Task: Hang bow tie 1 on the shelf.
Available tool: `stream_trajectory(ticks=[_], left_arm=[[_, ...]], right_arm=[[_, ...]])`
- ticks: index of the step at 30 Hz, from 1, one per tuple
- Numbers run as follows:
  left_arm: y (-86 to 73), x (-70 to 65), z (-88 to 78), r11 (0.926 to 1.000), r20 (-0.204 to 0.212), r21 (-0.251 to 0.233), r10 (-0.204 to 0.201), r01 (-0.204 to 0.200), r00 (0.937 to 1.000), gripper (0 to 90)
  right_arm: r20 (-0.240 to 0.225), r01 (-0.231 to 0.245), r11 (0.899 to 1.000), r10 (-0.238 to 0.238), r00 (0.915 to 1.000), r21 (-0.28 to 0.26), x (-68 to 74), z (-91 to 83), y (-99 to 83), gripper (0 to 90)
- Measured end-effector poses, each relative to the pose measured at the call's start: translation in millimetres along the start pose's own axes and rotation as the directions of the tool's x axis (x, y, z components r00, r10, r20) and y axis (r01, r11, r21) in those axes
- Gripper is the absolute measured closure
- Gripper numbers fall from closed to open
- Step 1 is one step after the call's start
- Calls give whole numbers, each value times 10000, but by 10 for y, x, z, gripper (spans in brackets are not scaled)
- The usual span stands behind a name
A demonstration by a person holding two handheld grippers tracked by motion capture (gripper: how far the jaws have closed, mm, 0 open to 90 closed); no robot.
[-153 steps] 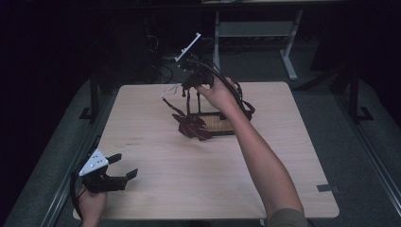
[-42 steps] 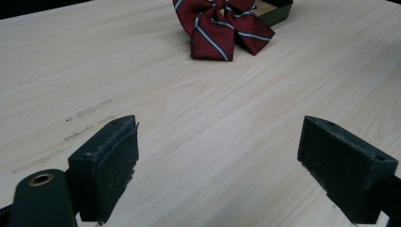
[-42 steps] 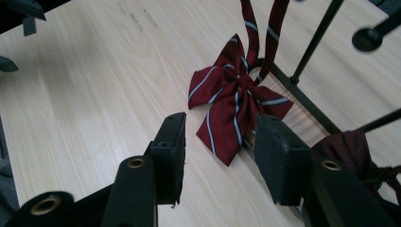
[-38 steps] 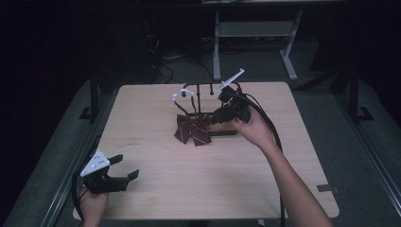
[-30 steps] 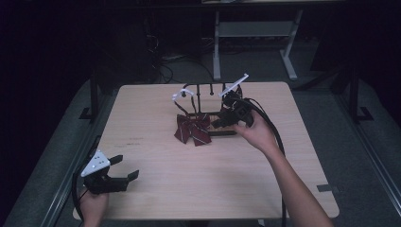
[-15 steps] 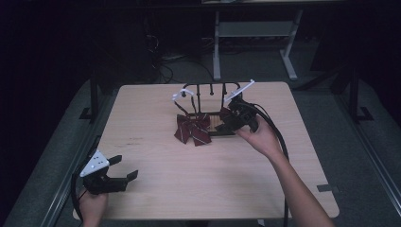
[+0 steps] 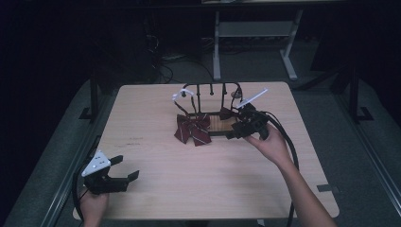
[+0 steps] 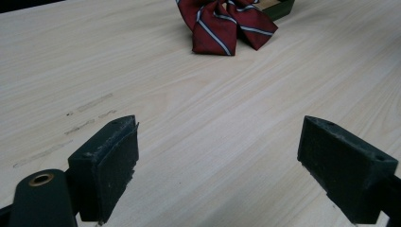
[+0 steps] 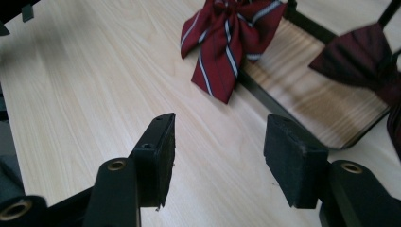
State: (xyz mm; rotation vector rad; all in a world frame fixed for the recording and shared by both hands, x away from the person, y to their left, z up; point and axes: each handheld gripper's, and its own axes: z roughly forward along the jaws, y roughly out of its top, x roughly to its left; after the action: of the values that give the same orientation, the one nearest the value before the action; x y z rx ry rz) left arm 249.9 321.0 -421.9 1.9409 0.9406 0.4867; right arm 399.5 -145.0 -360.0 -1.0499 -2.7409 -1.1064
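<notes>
A black rack (image 7: pixel 211 90) with a wooden base (image 7: pixel 222 124) stands at the table's (image 7: pixel 189 189) upper centre. A dark bow tie (image 7: pixel 228 113) lies on that base. The striped red bow tie (image 7: pixel 193 128) lies half off the base's left edge — tails pointing down-frame. The right gripper (image 7: pixel 235 134), jaws having just opened further with nothing between them, hovers just right of it. At lower left, the left gripper (image 7: pixel 126 168) rests with jaws spread wide — nothing between them.
</notes>
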Motion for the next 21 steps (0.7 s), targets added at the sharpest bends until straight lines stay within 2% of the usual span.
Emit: stream_trajectory(ticks=[4,11,17,21], left_arm=[[-1,-2,-2,10000,-24,9,12,-12,10000,128],[-5,-9,9,10000,-11,34,31,-31,10000,128],[-7,-2,1,10000,-17,69,48,-48,10000,128],[-10,-1,-3,10000,-32,48,58,-58,10000,128]], right_arm=[[8,-156,9998,156,9999,90,-48,6,-133,430],[-7,-456,9990,456,9990,40,-98,-36,-250,412],[48,-507,9987,507,9987,42,-100,-22,-320,410],[-71,-550,9984,551,9985,142,-112,6,-385,406]])
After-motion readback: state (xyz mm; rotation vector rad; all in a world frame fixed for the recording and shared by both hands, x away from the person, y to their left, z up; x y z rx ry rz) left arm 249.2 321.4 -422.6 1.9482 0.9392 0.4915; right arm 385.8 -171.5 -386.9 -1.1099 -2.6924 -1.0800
